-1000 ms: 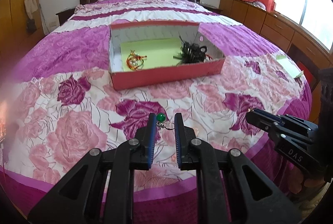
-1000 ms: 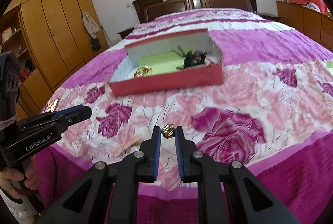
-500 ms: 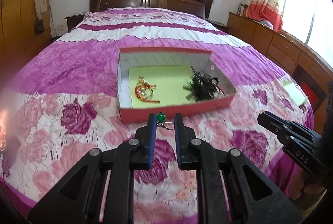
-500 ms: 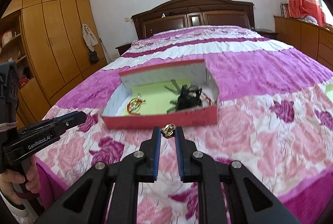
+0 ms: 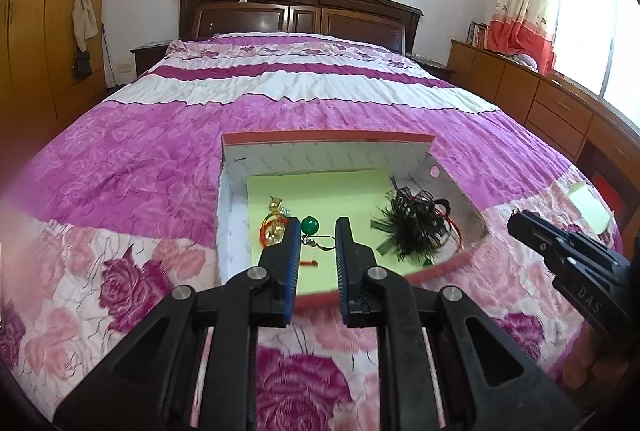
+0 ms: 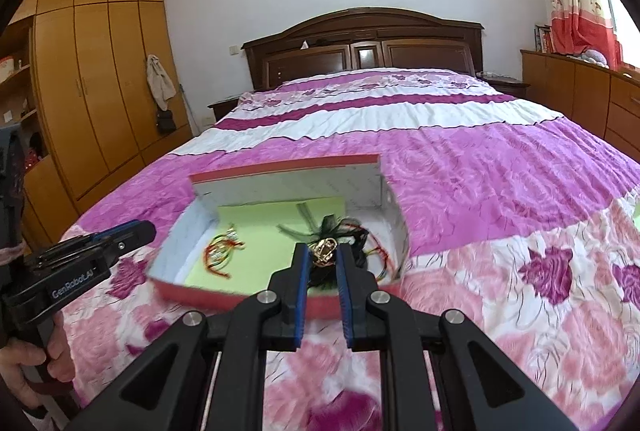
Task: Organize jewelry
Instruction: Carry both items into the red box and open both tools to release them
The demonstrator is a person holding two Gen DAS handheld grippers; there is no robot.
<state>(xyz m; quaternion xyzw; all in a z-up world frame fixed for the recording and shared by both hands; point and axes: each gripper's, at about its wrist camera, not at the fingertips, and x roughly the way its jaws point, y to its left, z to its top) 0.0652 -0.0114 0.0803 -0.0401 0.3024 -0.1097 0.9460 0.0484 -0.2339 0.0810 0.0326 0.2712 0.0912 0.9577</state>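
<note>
An open red box (image 5: pixel 328 139) with a pale green liner lies on the flowered bedspread. Inside it, a red and gold bracelet (image 5: pixel 274 227) lies at the left and a black feathered piece (image 5: pixel 412 219) at the right. My left gripper (image 5: pixel 318 231) hovers over the box's front part, shut on a green bead pendant (image 5: pixel 310 225) whose short chain hangs between the fingers. In the right wrist view, my right gripper (image 6: pixel 323 255) is shut on a small gold ornament (image 6: pixel 324 251) above the front wall of the box (image 6: pixel 280 167), near the feathered piece (image 6: pixel 336 227).
The pink and purple bed (image 5: pixel 160 159) fills both views, with a dark wooden headboard (image 5: pixel 296 3) behind. A pale green sheet (image 5: pixel 584 203) lies near the bed's right edge. A low cabinet (image 5: pixel 540 103) runs along the right and a wardrobe (image 6: pixel 100 91) along the left. A hand (image 6: pixel 24 371) holds the left gripper (image 6: pixel 100 247).
Both grippers have travelled forward over the bedspread, each still holding its piece. They went from the bed's near edge to over the box's front wall.
</note>
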